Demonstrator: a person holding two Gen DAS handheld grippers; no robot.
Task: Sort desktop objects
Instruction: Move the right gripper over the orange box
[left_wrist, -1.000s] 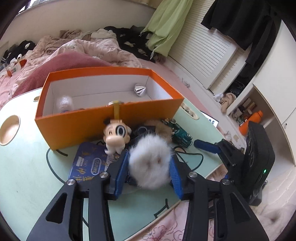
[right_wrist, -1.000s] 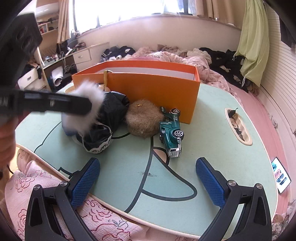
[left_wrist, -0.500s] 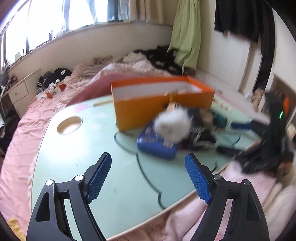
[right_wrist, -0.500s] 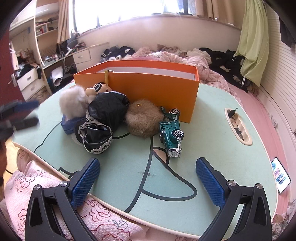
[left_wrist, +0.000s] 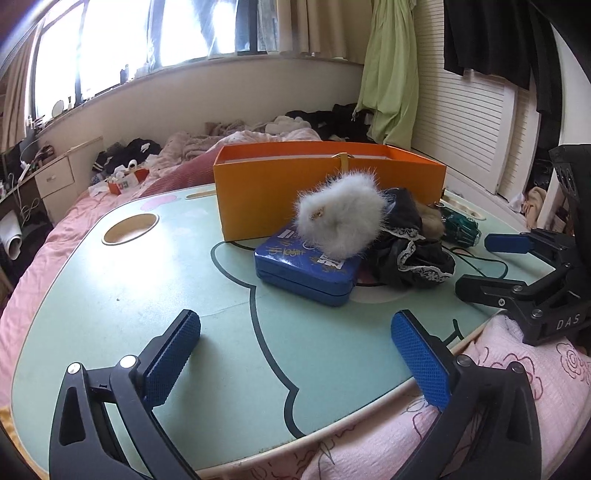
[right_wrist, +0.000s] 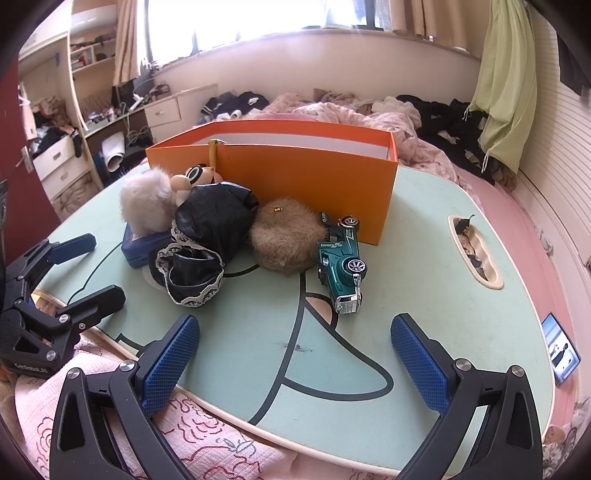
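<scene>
An orange box (left_wrist: 325, 184) (right_wrist: 295, 173) stands open on the green table (left_wrist: 110, 295). In front of it lie a white fluffy ball (left_wrist: 341, 221) (right_wrist: 144, 201) on a blue tin (left_wrist: 306, 264) (right_wrist: 138, 243), a black lace-trimmed cloth (right_wrist: 207, 236) (left_wrist: 410, 243), a brown fluffy ball (right_wrist: 286, 236), a green toy car (right_wrist: 341, 266) (left_wrist: 460, 225) and a cartoon figure (right_wrist: 194, 179). My left gripper (left_wrist: 295, 354) is open and empty, back near the table's front edge. My right gripper (right_wrist: 295, 354) is open and empty, near the front edge.
The table has a round cup hole (left_wrist: 129, 229) at the left and an oblong slot (right_wrist: 474, 251) at the right. A bed with pink bedding (right_wrist: 369, 110) lies behind. A phone (right_wrist: 559, 349) lies beside the table's right edge.
My left gripper has let go of the white fluffy ball, which now rests on the blue tin, and has pulled back and to the left. The right gripper has not moved.
</scene>
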